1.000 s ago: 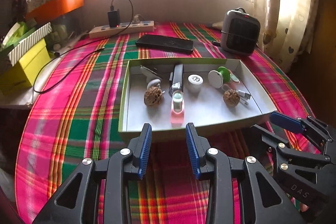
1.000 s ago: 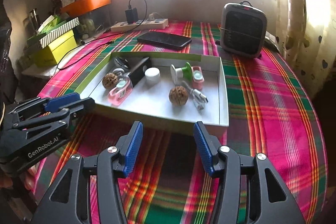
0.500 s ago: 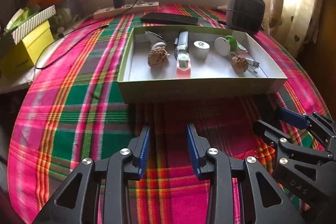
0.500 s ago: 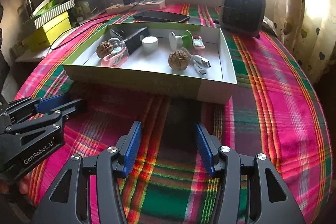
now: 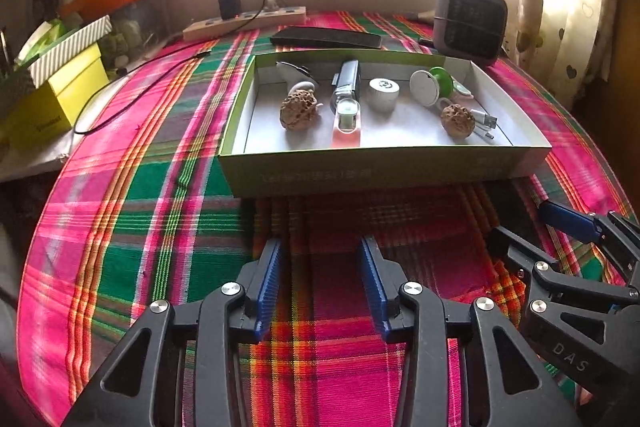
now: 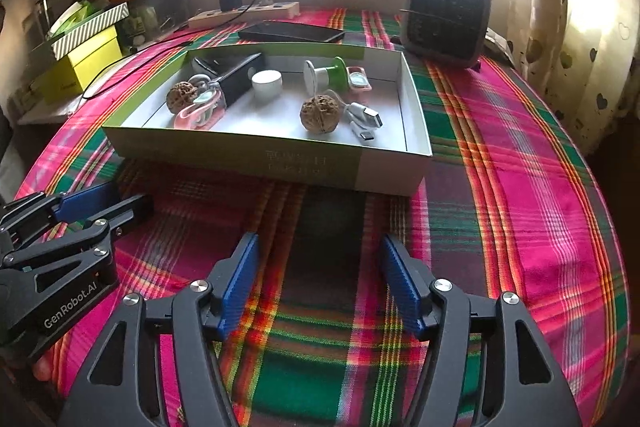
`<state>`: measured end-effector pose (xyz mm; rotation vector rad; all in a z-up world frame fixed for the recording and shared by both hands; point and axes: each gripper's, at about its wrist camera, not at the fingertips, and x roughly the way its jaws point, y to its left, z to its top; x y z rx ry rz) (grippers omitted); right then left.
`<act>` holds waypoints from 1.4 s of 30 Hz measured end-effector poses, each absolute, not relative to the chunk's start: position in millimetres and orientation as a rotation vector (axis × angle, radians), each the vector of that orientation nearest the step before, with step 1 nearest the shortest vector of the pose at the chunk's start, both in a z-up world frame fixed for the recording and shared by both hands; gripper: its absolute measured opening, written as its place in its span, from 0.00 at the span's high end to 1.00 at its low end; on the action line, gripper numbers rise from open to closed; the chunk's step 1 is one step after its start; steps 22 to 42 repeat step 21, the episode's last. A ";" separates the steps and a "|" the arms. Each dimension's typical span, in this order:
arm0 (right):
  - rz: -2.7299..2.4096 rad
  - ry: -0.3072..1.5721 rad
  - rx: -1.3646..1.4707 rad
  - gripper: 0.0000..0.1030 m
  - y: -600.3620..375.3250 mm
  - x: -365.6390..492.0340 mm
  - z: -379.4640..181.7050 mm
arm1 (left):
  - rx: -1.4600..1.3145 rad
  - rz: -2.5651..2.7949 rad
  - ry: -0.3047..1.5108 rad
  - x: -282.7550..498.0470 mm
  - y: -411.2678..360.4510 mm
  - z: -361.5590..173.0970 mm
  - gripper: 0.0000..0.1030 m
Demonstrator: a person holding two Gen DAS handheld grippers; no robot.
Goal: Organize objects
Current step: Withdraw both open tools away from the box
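Both grippers hang empty over the tabletop (image 6: 520, 187) short of the box (image 5: 384, 169), left gripper (image 5: 320, 283) half open, right gripper (image 6: 316, 279) wide; all items sit inside, so the person should likely clear the near wall before descending on one.

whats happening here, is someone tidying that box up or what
A person holds a hand-held gripper in each hand: the left hand-held gripper and the right hand-held gripper. Both are open, hold nothing, and hover over the pink and green plaid tablecloth in front of the shallow green-and-white cardboard box. Inside the box lie two brown wrinkled walnuts, a small white round jar, a white USB cable and other small items. Nothing is being touched.
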<state>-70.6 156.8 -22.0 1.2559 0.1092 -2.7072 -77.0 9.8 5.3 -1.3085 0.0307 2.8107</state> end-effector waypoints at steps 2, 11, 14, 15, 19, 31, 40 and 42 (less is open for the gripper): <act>-2.707 0.108 1.256 0.39 156.5 -70.5 -22.1 | -1.309 2.810 0.032 -76.9 10.1 5.2 0.63; -2.707 0.108 1.256 0.38 156.7 -70.6 -21.9 | -1.310 2.811 0.034 -76.6 10.2 5.3 0.63; -2.707 0.108 1.256 0.38 156.7 -70.6 -21.8 | -1.310 2.812 0.035 -76.6 10.0 5.3 0.63; -2.707 0.108 1.256 0.38 156.7 -70.6 -21.8 | -1.310 2.812 0.036 -76.6 9.8 5.4 0.63; -2.707 0.108 1.256 0.38 156.7 -70.6 -21.8 | -1.311 2.810 0.034 -76.5 9.7 5.3 0.63; -2.707 0.108 1.256 0.38 156.5 -70.3 -21.9 | -1.311 2.810 0.034 -76.5 9.8 5.3 0.63; -2.707 0.108 1.256 0.38 156.5 -70.3 -21.9 | -1.311 2.810 0.034 -76.5 9.8 5.3 0.63; -2.707 0.108 1.256 0.38 156.5 -70.3 -21.9 | -1.311 2.810 0.034 -76.5 9.8 5.3 0.63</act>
